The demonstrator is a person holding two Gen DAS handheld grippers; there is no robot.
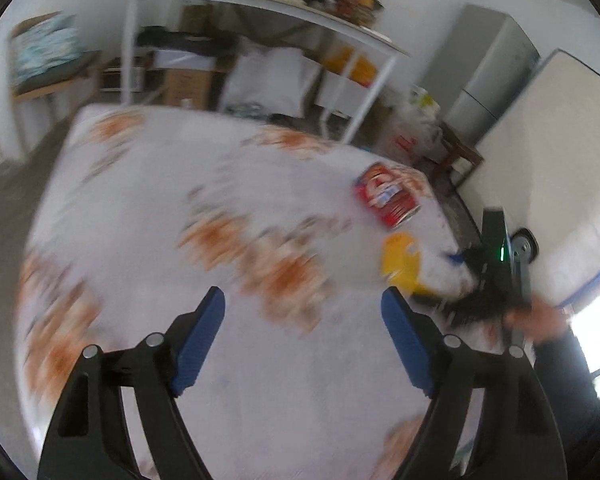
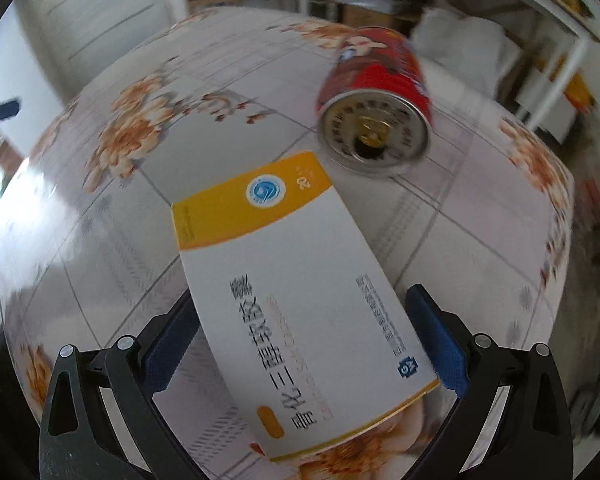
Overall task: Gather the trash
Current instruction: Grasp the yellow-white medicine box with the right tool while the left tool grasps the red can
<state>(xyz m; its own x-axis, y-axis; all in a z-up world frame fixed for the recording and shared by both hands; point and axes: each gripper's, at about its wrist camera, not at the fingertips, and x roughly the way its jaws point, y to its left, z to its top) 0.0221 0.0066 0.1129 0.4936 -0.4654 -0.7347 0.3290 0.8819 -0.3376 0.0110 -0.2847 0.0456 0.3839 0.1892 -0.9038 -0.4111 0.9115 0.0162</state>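
A white and yellow medicine box [image 2: 300, 292] lies on the floral tablecloth between the jaws of my right gripper [image 2: 300, 312]. The jaws stand wide, one pad [image 2: 436, 336] close beside the box's right edge, the other partly hidden behind its left edge; I see no squeeze. Just beyond the box a red drink can [image 2: 376, 92] lies on its side, its metal end facing me. In the left wrist view my left gripper [image 1: 302, 304] hangs open over the cloth with nothing between its fingers. The can [image 1: 386, 196] and box [image 1: 400, 260] lie far to its right.
The table [image 1: 160, 184] has a white cloth with orange flowers. Behind it stand a white shelf rack [image 1: 260, 4] with boxes and bags, a grey cabinet [image 1: 484, 64] and a white board [image 1: 548, 140]. A hand [image 1: 540, 320] holds the right gripper at the table's right edge.
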